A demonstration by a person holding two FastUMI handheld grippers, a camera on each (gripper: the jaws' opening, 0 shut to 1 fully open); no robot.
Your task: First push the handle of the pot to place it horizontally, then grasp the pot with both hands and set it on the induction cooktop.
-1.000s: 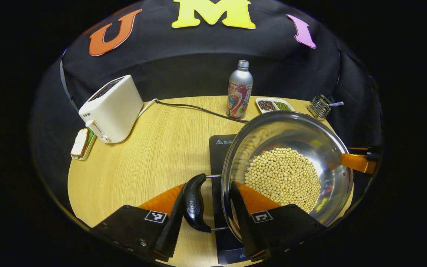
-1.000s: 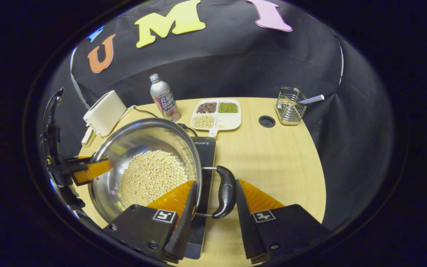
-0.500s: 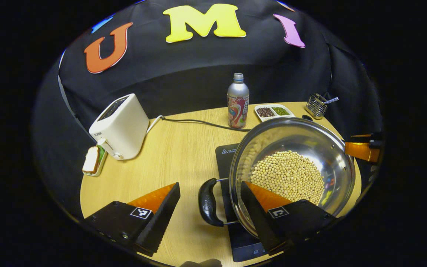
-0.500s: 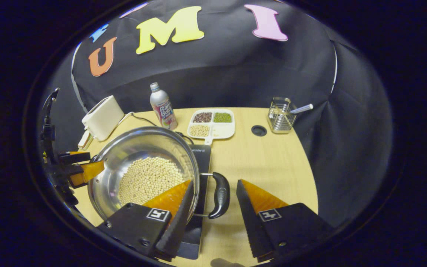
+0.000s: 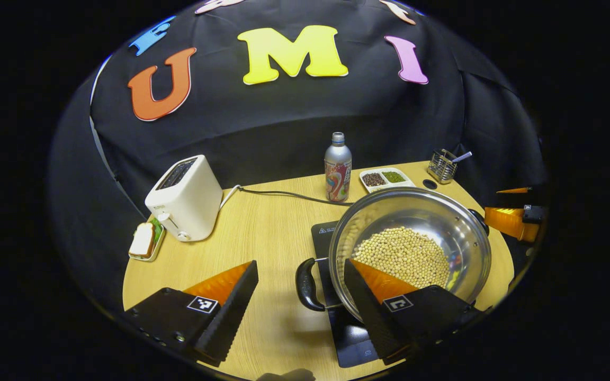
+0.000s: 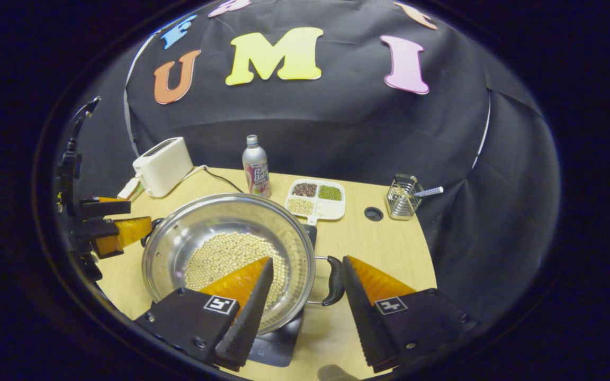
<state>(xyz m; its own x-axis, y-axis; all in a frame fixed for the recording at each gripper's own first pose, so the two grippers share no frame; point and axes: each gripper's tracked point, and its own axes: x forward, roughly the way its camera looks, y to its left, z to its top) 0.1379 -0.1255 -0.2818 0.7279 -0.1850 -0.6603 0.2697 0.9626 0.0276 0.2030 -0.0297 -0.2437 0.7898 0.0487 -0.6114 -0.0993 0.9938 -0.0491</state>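
Sitting on black flat induction cooktop: shiny round steel pot of pale beans | left gripper fingers gaping apart | right gripper fingers gaping apart, gripping nothing

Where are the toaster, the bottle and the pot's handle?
toaster [image 5: 186, 198], left gripper view, front face.
bottle [image 5: 338, 168], left gripper view, body.
handle [image 5: 303, 284], left gripper view, grip's middle.

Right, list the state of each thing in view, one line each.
pot: on the induction cooktop, holding beans
induction cooktop: under the pot
left gripper: open, off the handle
right gripper: open
bottle: upright, capped
toaster: upright, slots empty
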